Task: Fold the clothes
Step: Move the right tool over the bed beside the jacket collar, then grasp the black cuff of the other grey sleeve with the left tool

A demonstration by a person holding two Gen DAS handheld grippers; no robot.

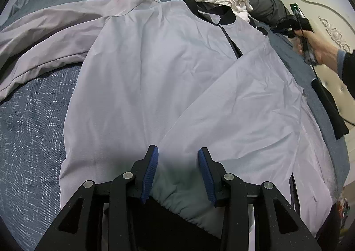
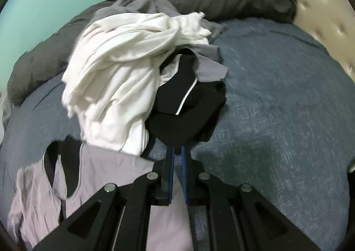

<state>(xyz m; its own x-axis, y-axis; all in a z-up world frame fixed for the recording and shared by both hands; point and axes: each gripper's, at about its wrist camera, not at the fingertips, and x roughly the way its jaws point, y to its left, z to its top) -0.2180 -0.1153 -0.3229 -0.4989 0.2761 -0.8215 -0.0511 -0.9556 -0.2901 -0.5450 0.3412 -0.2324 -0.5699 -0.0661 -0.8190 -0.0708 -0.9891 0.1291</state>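
Clearly thin, light, slippery jacket [image 1: 177,78]; we'd pinch its elastic hem. Left tongs [image 1: 178,155] released over hem; right tongs [image 2: 177,151] nearly clenched, grasping nothing.

Smooth matt lilac cloth jacket [image 1: 177,86], coarse woven blue bedspread [image 1: 28,140], soft white cotton garment [image 2: 115,69]

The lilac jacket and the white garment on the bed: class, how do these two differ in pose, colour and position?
The lilac jacket lies spread nearly flat across the bed, while the white garment sits bunched in a heap. The lilac jacket has a black collar and zip; the white garment looks plain. The lilac jacket lies right in front of the open left gripper; the white garment lies farther off, by the jacket's collar. Both rest on the blue bedspread.
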